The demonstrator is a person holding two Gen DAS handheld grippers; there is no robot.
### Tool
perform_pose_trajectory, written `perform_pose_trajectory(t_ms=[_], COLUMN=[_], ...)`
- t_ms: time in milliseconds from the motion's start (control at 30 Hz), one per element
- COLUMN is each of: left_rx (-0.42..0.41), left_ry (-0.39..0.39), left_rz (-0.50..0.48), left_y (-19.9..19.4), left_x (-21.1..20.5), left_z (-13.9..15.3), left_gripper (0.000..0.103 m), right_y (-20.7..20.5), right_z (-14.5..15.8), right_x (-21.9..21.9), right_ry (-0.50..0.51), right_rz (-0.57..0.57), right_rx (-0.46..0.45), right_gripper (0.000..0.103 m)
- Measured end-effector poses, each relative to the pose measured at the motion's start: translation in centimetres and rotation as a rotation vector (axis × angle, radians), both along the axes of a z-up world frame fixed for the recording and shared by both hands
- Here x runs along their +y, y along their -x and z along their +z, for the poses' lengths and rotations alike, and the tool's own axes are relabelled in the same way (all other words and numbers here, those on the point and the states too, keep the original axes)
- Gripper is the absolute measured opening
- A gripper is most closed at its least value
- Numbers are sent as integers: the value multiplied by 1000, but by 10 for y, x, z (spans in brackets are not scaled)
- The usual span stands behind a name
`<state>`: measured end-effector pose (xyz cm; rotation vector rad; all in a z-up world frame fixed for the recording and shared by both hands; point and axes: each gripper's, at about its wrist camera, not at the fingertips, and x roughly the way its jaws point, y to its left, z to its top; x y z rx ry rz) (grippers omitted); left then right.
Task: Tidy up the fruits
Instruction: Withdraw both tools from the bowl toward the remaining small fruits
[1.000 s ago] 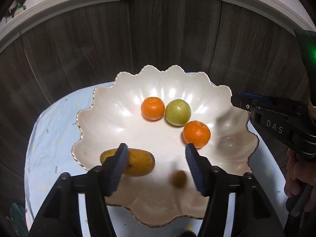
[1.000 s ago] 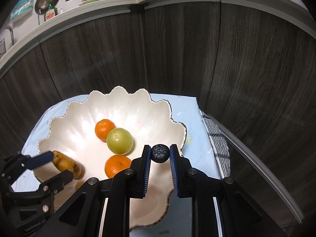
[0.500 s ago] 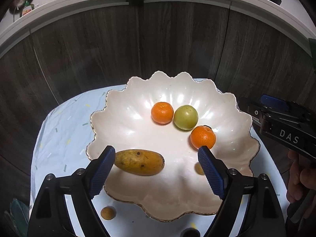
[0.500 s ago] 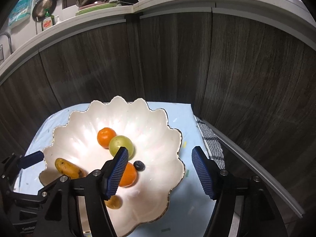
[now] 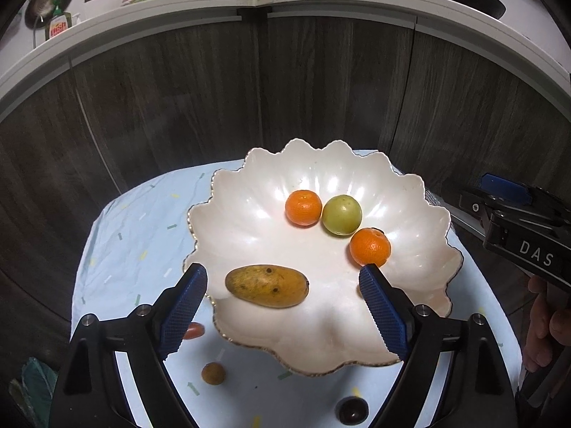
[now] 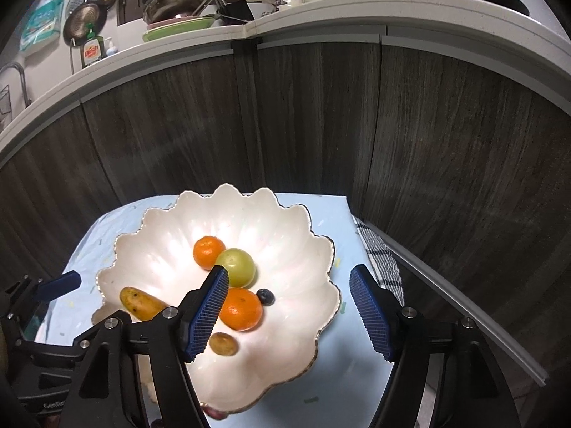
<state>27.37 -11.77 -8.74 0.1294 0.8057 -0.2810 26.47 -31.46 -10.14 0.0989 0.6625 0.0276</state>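
Observation:
A white scalloped bowl sits on a pale blue cloth. In it lie a yellow mango, two oranges, a green fruit, a blueberry and a small brown fruit. My left gripper hangs open above the bowl's near side, holding nothing. My right gripper is over the bowl's right side; its jaws are opening with nothing between them.
Outside the bowl on the cloth lie a small brown fruit, a red one and a dark one. A checked towel lies to the right. Dark wood cabinet doors stand close behind, under a counter with dishes.
The right gripper opened and let go of the blueberry, which now lies in the bowl by an orange. The left gripper opened wider. Both drew back and up from the bowl.

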Motion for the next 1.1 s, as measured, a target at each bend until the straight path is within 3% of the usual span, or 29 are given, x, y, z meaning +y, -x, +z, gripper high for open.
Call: perform_pose_trajectory(t_ms=[600,1100], left_rx=[-44,-65], left_ry=[-10,-46], left_rz=[4,-11], left_y=[30,61], left_x=[20,40], left_z=[14,2], left_gripper=[87,87], right_y=[40,72], right_z=[6,-5], right_x=[13,34], right_ry=[8,-5], right_rz=[4,10], right_rx=[-20,-18], right_gripper=[71,71])
